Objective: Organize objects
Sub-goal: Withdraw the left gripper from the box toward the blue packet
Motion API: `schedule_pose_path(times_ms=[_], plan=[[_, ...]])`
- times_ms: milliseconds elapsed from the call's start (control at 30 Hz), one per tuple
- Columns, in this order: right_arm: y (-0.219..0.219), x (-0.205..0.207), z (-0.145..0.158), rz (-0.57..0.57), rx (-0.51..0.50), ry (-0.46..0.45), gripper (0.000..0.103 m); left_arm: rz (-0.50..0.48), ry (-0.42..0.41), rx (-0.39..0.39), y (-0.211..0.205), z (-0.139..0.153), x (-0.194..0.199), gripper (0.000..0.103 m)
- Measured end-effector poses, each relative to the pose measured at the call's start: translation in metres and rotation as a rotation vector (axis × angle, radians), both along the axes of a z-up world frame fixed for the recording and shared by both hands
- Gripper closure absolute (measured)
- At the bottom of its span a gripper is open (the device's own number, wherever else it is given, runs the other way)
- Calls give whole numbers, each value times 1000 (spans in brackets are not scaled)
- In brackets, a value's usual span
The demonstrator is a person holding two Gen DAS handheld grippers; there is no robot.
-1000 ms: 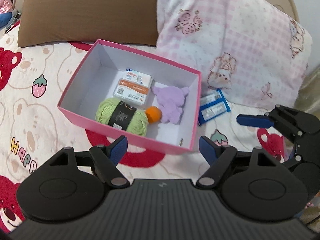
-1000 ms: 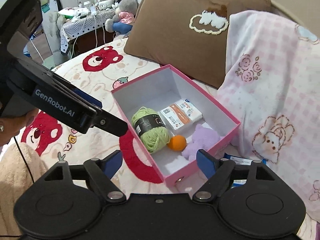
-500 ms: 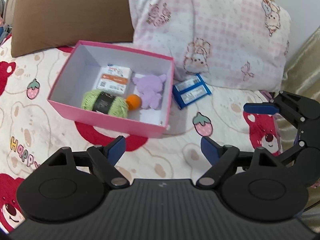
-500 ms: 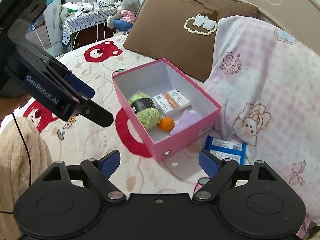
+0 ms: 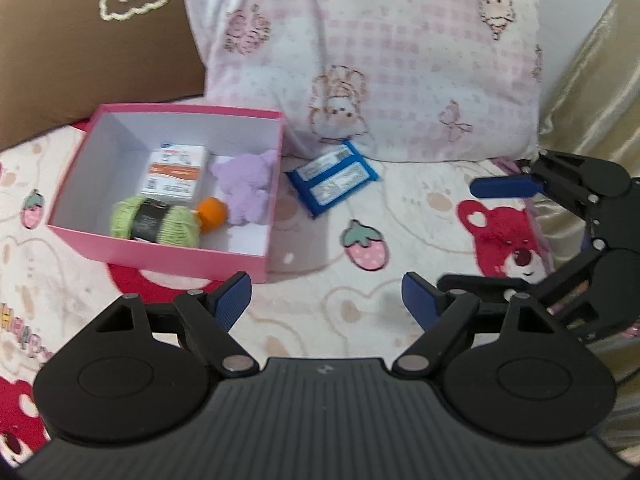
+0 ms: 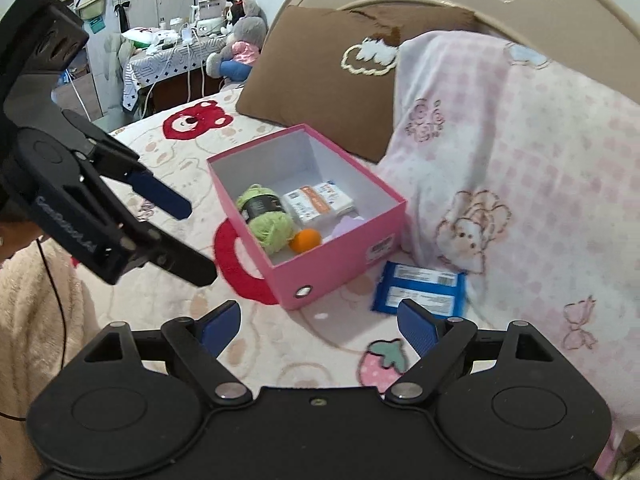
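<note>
Grippers both spread wide, nothing between the blue pads. Left gripper (image 5: 326, 300) hangs over bare bedsheet (image 5: 320, 280) just in front of the near right corner of the open pink cardboard box (image 5: 172, 254). Right gripper (image 6: 318, 322) is over the sheet in front of that box's end wall with the metal eyelet; its right pad overlaps the edge of the flat blue packet with two white labels (image 6: 420, 286) in its own view. That packet lies on the sheet outside the box, between box and pink checked pillow (image 5: 380, 52), touching the pillow's lower edge.

Inside the box: green yarn skein with black band (image 5: 156, 226) at the near wall, small orange ball (image 5: 213, 212) just beside it, lilac plush toy (image 5: 248, 186) against the right wall, white-and-orange carton (image 5: 176, 174) behind the yarn. Brown pillow with white cloud patch (image 6: 320, 76) sits behind the box.
</note>
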State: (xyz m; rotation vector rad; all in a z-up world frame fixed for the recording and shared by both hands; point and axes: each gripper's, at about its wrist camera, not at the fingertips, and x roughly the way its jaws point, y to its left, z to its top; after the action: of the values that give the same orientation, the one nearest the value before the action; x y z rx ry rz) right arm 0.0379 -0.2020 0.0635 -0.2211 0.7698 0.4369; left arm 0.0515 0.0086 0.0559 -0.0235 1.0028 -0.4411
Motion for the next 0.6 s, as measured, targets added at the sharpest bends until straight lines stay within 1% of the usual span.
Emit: schedule_pose_path(times_ms=[100,133,167,200,267,333,433,533,600], plan=[[-17,-1,-7,31,17,-31,14,-7,14,-38,-11,-4,4,21],[-26,1,-15,49,26,-19,14,-15,20,-51,-15,-6,5,21],[-34,5,-23,37,36,-2,14,-21,30,-64,-20,-9,7,21],[-41,7,-29,11,53,15,15,-24,36,-72,-24,-12,8,21],[-62,14,-41,-57,124,49,15,-36,37,-78,-34,-17,12,21],[-79,15,-47,-112,176,46,15,-43,56,-83,-42,-24,16,21],[-101,21,-54,-193,217,48,14,-63,89,-107,-56,-36,23,21],[-119,29,-63,-265,245,96,14,-58,99,-107,-69,-49,32,21],[-126,36,-68,-297,257,125,14,-42,91,-100,-79,-59,38,21]])
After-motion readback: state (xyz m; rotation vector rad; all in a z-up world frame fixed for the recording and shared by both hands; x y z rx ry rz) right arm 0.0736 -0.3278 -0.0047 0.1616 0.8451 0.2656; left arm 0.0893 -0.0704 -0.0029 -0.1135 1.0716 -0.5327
